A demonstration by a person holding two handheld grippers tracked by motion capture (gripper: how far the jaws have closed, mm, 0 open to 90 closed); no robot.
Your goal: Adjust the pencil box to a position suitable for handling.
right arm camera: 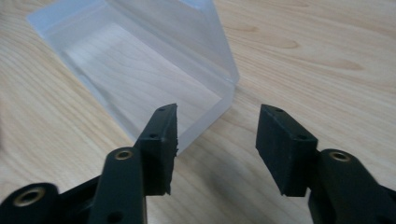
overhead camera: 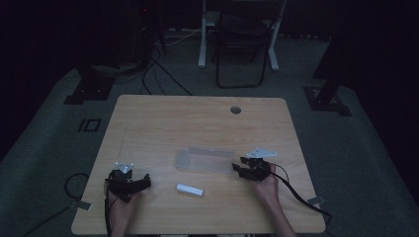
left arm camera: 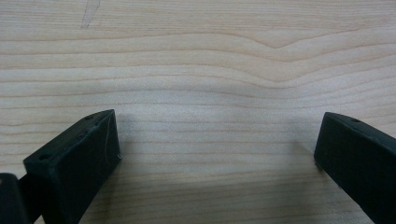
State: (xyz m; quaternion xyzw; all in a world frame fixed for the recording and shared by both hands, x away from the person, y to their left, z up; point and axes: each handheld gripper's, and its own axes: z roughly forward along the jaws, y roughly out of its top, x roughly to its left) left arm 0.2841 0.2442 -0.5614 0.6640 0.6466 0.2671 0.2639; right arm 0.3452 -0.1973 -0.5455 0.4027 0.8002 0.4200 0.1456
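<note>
- Box [right arm camera: 140,70]: clear thin-walled plastic, probably light, slippery, slightly flexible.
- Grip its near end wall.
- Right hand-held gripper [right arm camera: 217,144]: part-open, empty, at box corner.
- Left hand-held gripper [left arm camera: 217,154]: wide, empty.

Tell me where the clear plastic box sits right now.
In the high view the clear plastic box lies mid-table, just left of the right gripper, with the small white block nearer the person.

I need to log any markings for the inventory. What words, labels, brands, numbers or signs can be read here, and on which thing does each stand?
None can be read.
clear plastic box: bare walls, no print visible.
small white block: plain as far as the dim high view shows; too small to rule out fine print.
table: wood grain alone.
left gripper and right gripper: black jaws, unmarked.
</note>
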